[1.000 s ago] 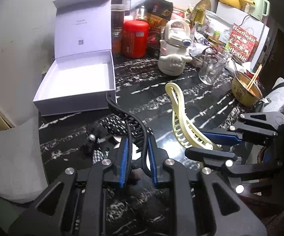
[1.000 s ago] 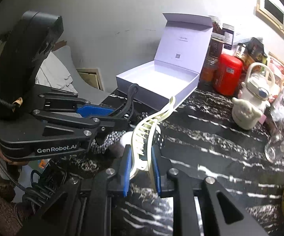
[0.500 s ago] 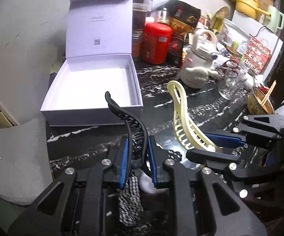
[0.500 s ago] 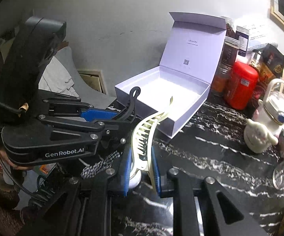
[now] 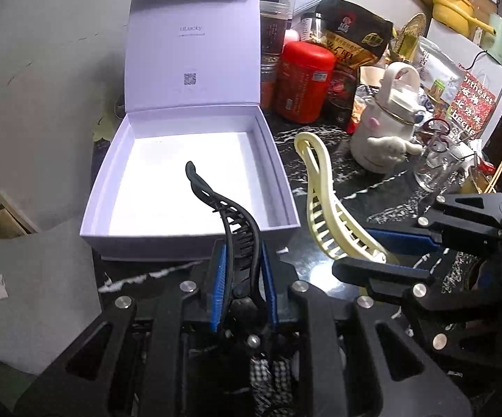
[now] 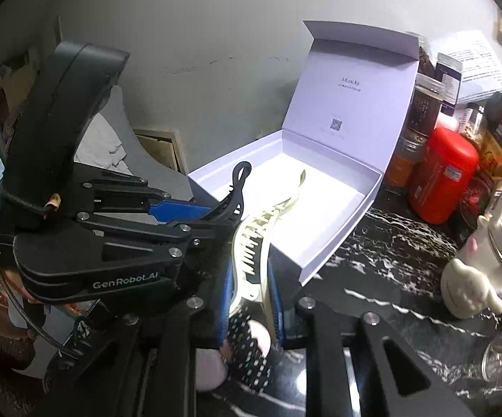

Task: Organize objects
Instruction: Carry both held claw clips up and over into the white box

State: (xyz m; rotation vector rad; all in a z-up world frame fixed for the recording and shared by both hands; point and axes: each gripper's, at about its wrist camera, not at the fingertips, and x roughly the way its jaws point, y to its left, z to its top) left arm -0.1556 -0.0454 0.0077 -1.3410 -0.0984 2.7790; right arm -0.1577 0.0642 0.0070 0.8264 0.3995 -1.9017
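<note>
Black-veined marble counter [image 5: 324, 187] carries an open lavender box [image 5: 195, 170]. Left gripper [image 5: 240, 267] pinches a black hair clip [image 5: 230, 215]; right gripper [image 6: 251, 278] pinches a cream hair clip [image 6: 254, 239]. Both hang near the box's front edge; next, likely lower inside and release.

I see dim room light, with glare blowing out the floor of the open box [image 5: 181, 173] at frame centre. Fisheye bending and black corners frame both views; nearest parts look soft.
</note>
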